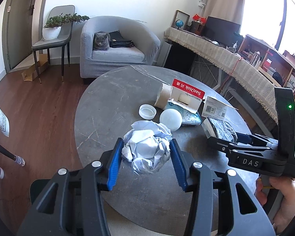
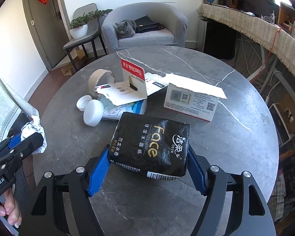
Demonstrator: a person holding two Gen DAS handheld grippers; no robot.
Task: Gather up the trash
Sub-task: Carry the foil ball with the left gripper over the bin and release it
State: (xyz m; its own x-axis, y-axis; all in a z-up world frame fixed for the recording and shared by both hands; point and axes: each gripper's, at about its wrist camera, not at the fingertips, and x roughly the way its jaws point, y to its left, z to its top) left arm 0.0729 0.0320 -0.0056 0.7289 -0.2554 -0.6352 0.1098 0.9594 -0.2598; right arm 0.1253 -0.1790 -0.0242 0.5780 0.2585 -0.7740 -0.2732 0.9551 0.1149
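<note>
Left gripper [image 1: 146, 153]: blue pads clenched on a crumpled paper ball [image 1: 147, 149], one pad pressed into each side. The ball sits at the near edge of the round grey table [image 1: 112, 102].

Right gripper [image 2: 147, 169]: blue pads clamped on the two sides of a black tissue pack [image 2: 150, 145] — barcode end toward the camera, near part of the pack between the pads. From the left wrist view the same pack shows as a dark wrinkled block at the right gripper's tips. Whether either item is clear of the tabletop, I cannot tell.

Loose on the table, beyond both grippers, in one cluster:
- white jar lid [image 1: 147, 112], open side up
- white round cap [image 1: 170, 119] just beside it
- cardboard tube [image 1: 163, 97], lying on its side
- red-and-white card package [image 1: 186, 96], propped up, torn open
- blue-patterned wrapper [image 1: 190, 118] partly under the card
- white box with printed codes [image 2: 190, 105], standing well right of the cluster

Background — a grey cat [image 1: 101, 41] sits on a grey armchair [image 1: 118, 47] beside a black bag.
</note>
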